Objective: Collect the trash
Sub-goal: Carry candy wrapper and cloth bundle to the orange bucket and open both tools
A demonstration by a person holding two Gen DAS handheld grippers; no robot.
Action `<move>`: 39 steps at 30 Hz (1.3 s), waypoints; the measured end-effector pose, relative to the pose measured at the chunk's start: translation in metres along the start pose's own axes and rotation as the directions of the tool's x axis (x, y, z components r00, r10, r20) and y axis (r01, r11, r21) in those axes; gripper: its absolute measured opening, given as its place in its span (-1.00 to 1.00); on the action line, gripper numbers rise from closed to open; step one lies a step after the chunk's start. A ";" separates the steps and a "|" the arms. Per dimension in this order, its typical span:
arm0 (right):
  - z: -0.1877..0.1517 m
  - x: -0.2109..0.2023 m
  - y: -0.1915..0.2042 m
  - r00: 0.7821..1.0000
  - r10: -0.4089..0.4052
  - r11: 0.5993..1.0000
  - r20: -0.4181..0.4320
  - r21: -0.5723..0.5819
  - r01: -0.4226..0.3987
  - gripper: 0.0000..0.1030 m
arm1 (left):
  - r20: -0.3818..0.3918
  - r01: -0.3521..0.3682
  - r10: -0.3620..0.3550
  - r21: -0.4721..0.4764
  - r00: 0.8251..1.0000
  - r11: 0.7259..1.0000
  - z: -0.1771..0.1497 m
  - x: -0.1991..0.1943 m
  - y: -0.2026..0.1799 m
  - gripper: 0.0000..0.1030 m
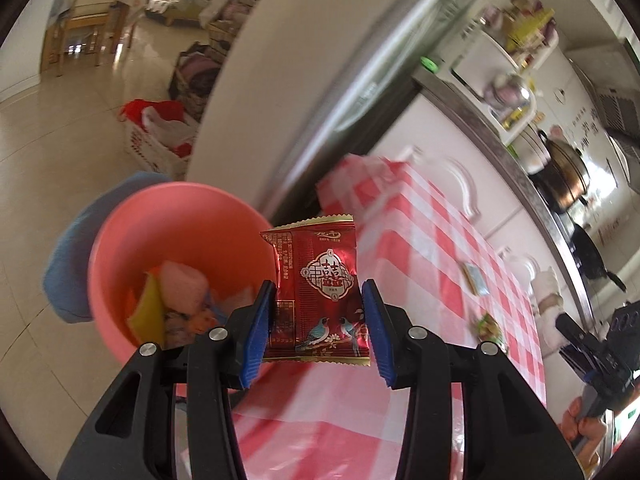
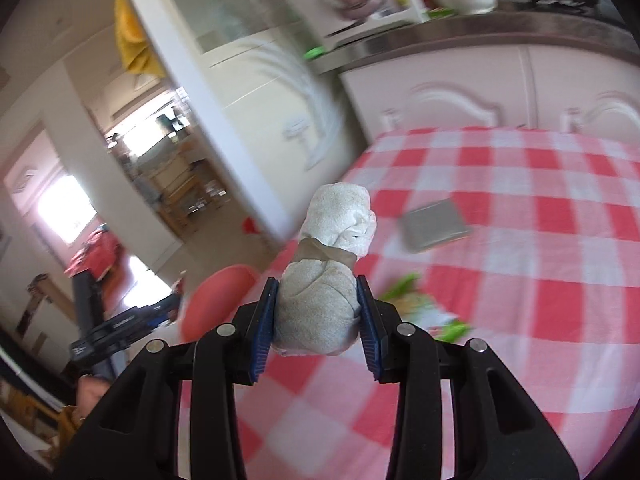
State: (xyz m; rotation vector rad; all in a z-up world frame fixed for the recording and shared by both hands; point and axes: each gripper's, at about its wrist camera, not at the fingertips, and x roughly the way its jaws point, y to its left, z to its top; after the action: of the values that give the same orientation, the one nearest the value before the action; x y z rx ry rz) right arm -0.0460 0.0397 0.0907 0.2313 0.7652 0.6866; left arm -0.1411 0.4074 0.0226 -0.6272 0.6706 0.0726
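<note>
Checked tablecloth [image 2: 520,280] | pink bin [image 1: 180,216] holds scraps | left tool [image 1: 318,316] grips red packet [image 1: 320,292] | right tool [image 2: 316,312] grips tissue wad [image 2: 320,300]

Past my bench [image 2: 520,240], spread with red-checked cloth, white cabinets [image 2: 440,92] stand under a grey counter [image 1: 480,120]. On it I see a pot [image 1: 564,176] and a dark pan [image 1: 592,252]. A chair [image 1: 88,28] stands far across the tiled floor [image 1: 52,152].
</note>
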 end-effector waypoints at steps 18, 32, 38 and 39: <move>0.004 0.114 0.125 0.953 0.172 0.960 -0.249 -0.175 -0.219 -0.22 | 0.012 -0.063 0.065 -0.120 0.998 0.991 0.007 0.005 0.063 -0.11; 0.002 0.199 0.169 0.915 0.166 0.943 -0.368 -0.210 -0.256 -0.20 | -0.020 -0.109 0.107 -0.118 0.994 0.987 0.005 0.026 0.076 -0.10; -0.007 0.220 0.178 0.908 0.139 0.940 -0.396 -0.235 -0.247 -0.19 | -0.038 -0.134 0.131 -0.109 0.991 0.985 0.003 0.035 0.079 -0.10; -0.008 0.221 0.179 0.907 0.136 0.940 -0.399 -0.237 -0.245 -0.16 | -0.037 -0.141 0.138 -0.106 0.990 0.984 0.003 0.037 0.078 -0.10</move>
State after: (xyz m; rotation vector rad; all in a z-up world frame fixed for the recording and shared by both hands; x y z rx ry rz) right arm -0.0238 0.3190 0.0384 -0.0947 1.0082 1.0385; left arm -0.1302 0.4679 -0.0383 -0.6856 0.7424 0.2318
